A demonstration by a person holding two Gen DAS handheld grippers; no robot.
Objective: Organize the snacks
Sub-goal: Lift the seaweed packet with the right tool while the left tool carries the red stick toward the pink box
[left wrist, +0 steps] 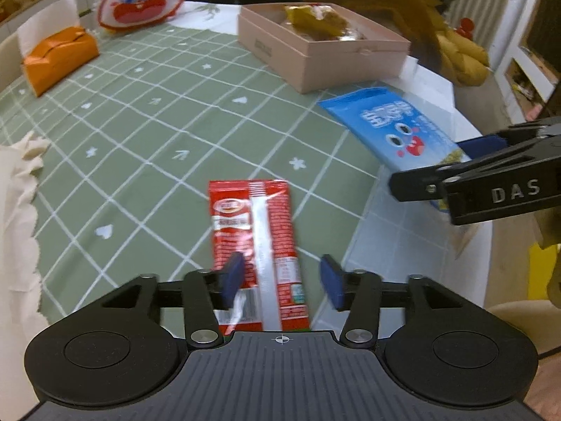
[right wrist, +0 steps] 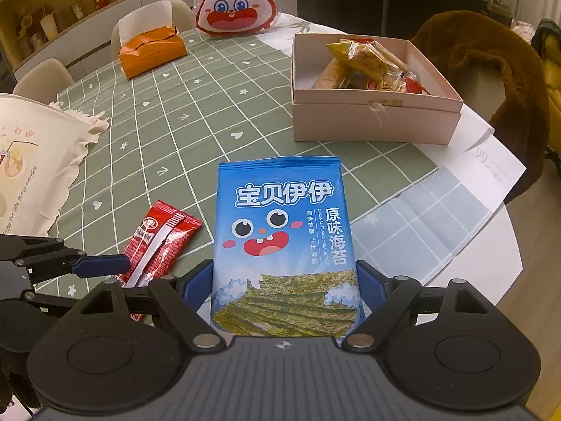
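Note:
A red snack packet lies flat on the green checked tablecloth. My left gripper is open, its blue pads on either side of the packet's near end. A blue seaweed snack bag lies on the table between the open blue pads of my right gripper. The red packet also shows in the right wrist view, with the left gripper's fingers over it. An open pink box holding several wrapped snacks stands beyond. The blue bag and right gripper show in the left wrist view.
An orange tissue box and a red rabbit-shaped bag sit at the far side. A cream cloth bag lies at the left. A brown-covered chair stands by the table's right edge. White paper lies under the cloth's right corner.

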